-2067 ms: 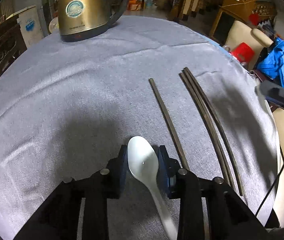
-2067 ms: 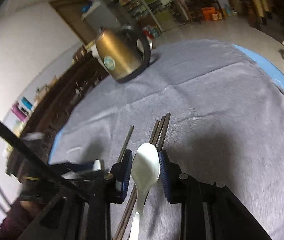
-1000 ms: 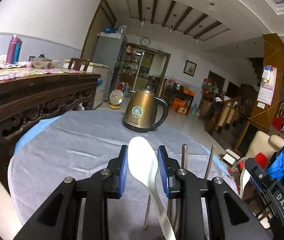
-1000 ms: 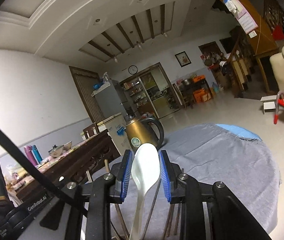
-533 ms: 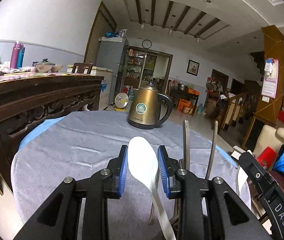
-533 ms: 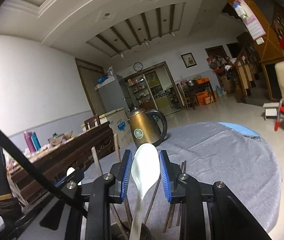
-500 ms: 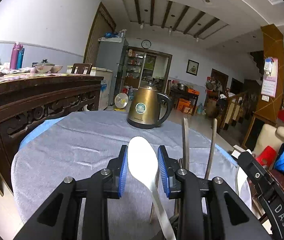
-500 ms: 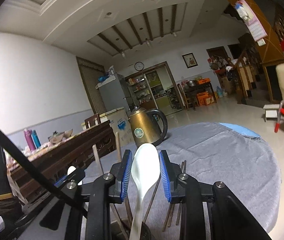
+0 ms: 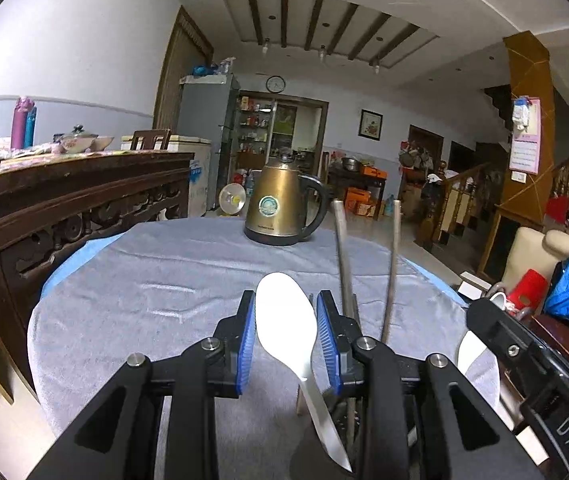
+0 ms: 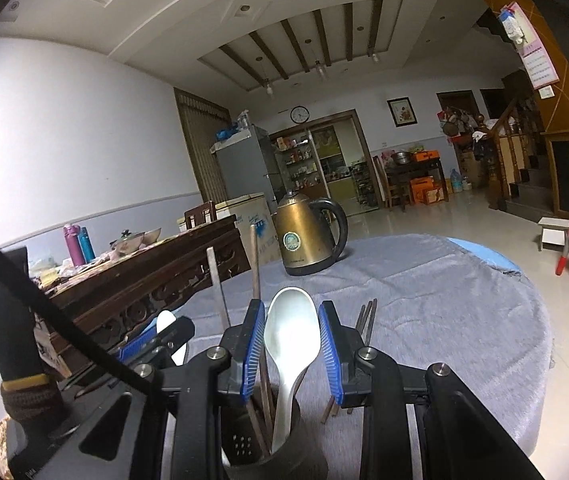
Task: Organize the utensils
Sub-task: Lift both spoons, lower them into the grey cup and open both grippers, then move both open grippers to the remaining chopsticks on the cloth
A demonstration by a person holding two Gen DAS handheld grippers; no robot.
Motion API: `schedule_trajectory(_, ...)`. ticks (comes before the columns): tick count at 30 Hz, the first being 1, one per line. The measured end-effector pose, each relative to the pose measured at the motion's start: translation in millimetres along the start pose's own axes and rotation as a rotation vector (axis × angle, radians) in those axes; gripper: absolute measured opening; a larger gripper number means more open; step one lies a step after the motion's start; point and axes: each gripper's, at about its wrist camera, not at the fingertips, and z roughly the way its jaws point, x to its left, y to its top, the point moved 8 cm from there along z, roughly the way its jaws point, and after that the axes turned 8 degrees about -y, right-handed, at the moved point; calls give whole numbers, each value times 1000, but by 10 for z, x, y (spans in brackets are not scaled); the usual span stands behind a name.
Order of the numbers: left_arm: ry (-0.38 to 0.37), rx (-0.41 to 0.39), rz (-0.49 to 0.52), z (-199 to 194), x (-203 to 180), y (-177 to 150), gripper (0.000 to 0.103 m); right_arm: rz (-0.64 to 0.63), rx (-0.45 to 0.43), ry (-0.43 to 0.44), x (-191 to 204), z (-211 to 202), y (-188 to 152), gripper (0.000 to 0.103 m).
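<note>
Holding a white spoon [image 10: 290,332] upright in each set of fingers — your right gripper [image 10: 291,344] poised directly above the dark holder [image 10: 260,446], handle entering; left gripper [image 9: 286,334] alongside.

- The handle of the white plastic spoon [image 9: 287,322] goes down behind the black left gripper [image 9: 286,330]; its end is not visible.
- The dark perforated holder cup [image 10: 262,446], under the right gripper [image 10: 291,344], is cut by the picture's bottom edge.
- The dark brown chopsticks [image 10: 365,322] on the grey cloth, right of the cup, are partly hidden.
</note>
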Motion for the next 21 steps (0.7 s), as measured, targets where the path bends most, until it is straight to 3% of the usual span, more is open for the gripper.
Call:
schedule_trajectory(7, -29, 49, 35, -117, -121, -79, 33, -7, 39, 23, 29, -98, -2, 33)
schedule_trajectory(8, -38, 54, 42, -146, -140, -82, 37, 7, 63, 39, 23, -103, 0, 42)
schedule_trajectory(9, -43, 59, 56, -186, -158, -78, 50, 18, 69, 43, 7, -119, 9, 47)
schedule_trajectory(11, -34, 43, 79, -296, -163, -39, 59, 36, 49, 38, -50, -187, 59, 48)
schedule_trajectory(16, 16, -23, 95, -535, -39, 121, 64, 84, -1, -18, -336, -336, 281, 48)
schedule_trajectory(21, 75, 5, 59, -536, 201, 125, 70, 109, 26, -93, -593, -323, 269, 48)
